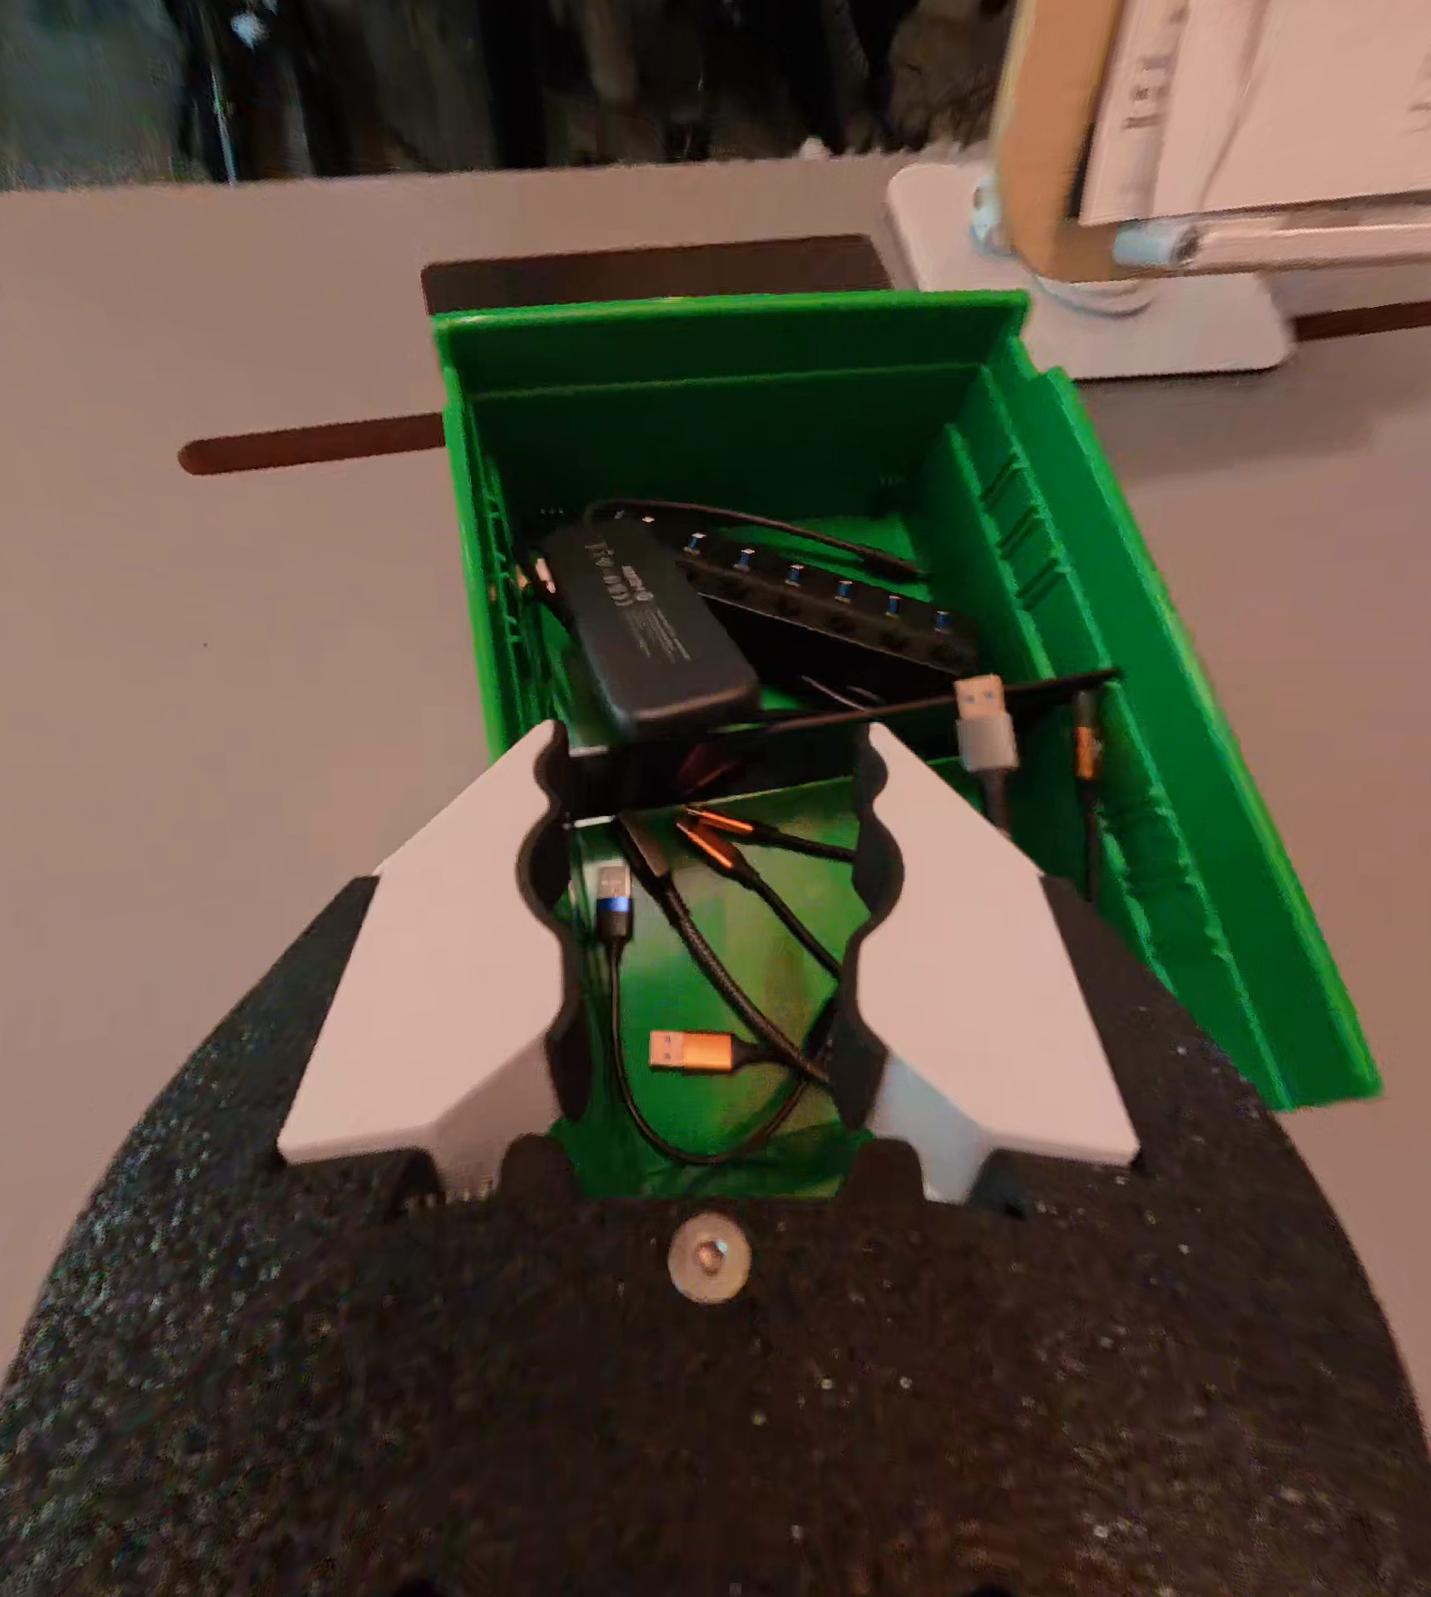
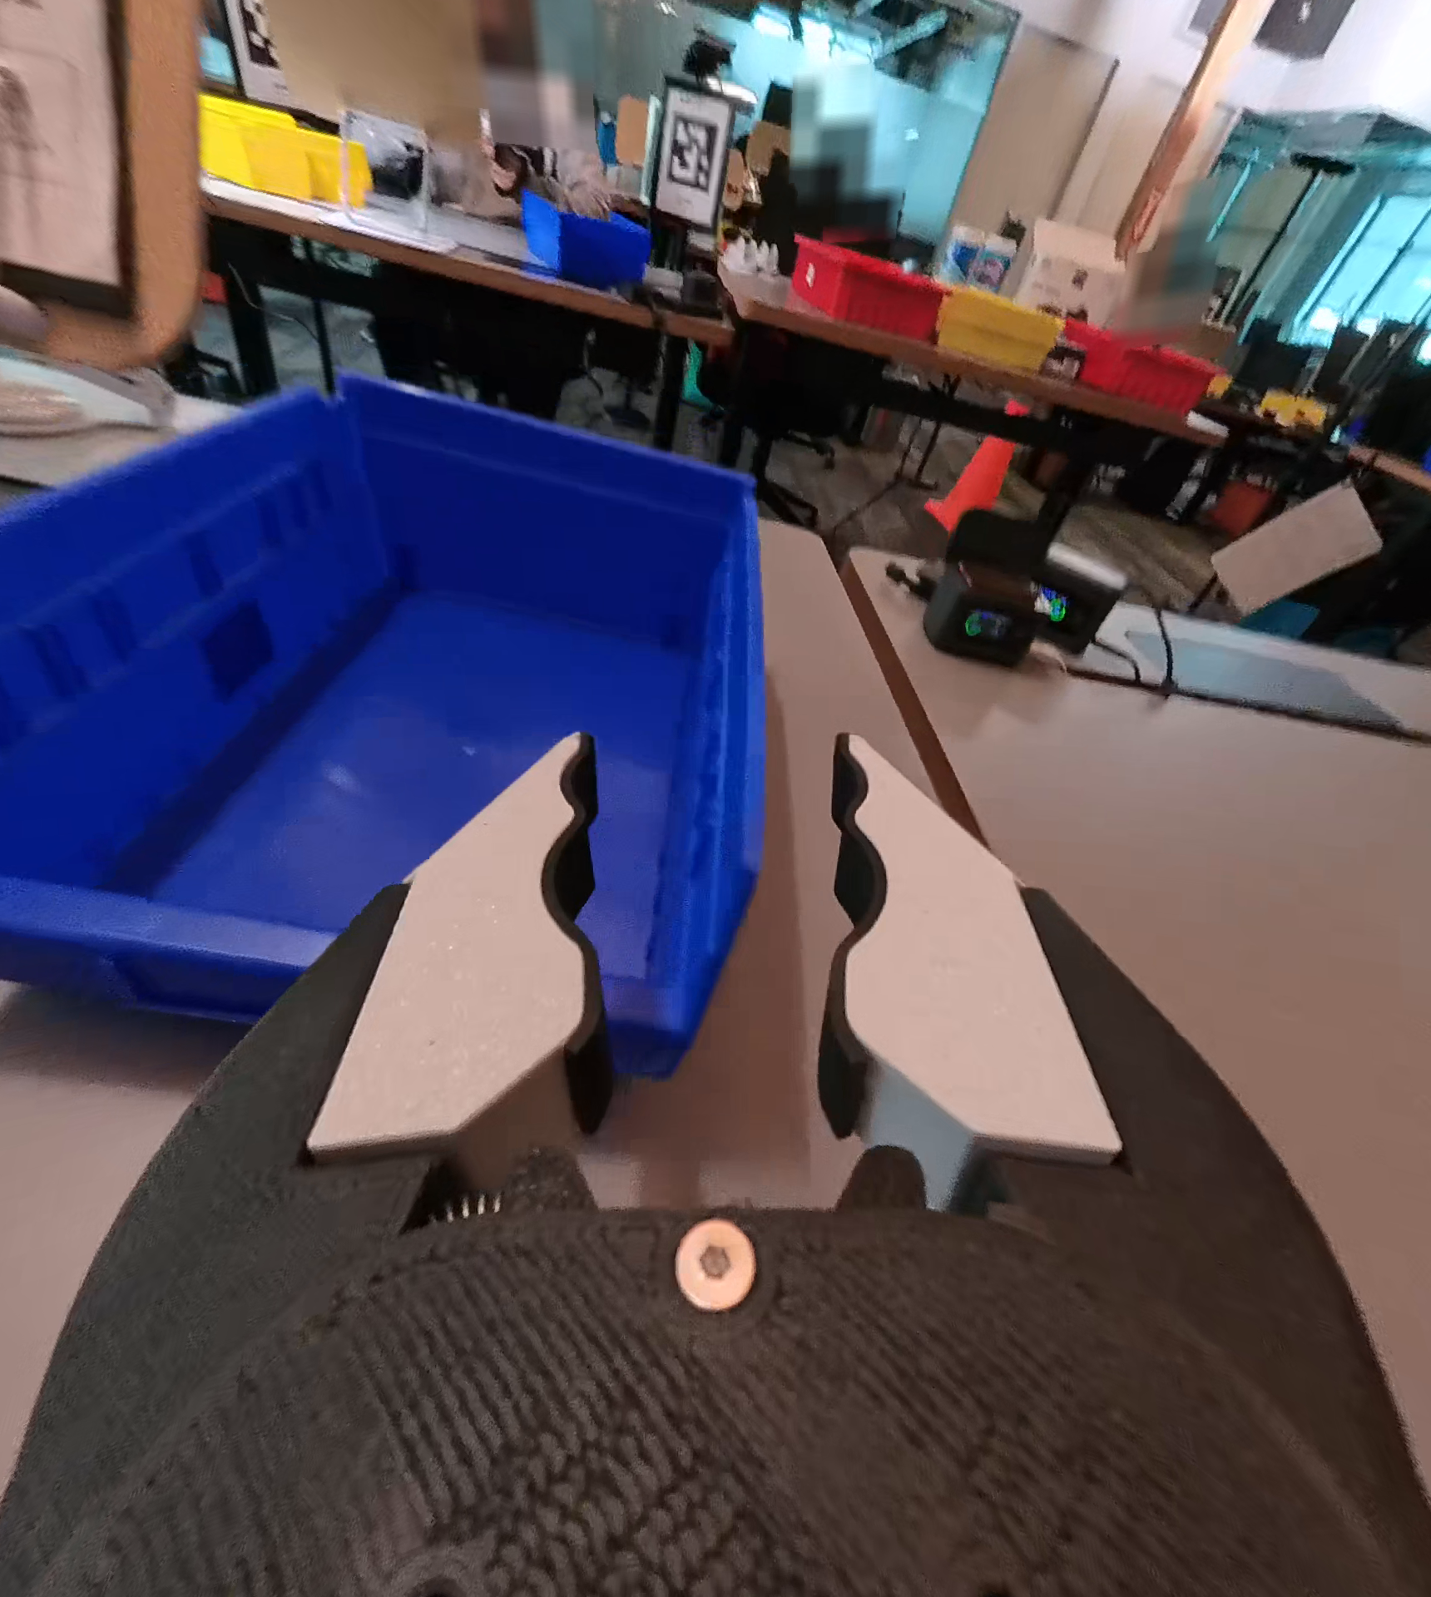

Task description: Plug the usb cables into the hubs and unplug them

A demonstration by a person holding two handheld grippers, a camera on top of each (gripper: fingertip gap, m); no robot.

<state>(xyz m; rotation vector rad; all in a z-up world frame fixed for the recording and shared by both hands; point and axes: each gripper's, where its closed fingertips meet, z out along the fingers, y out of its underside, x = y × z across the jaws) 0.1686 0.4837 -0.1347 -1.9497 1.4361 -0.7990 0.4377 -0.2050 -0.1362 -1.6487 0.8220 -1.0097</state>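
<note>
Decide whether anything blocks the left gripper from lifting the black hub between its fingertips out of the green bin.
Likely yes: a rounded black hub seems to rest its near end on the held hub, and a thin black cable crosses just behind it.

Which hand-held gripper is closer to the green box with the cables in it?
Left. The left hand-held gripper reaches over the green box, its fingertips gripping a black bar-shaped piece above the cables. The right hand-held gripper is open beside an empty blue box; no green box shows there.
</note>
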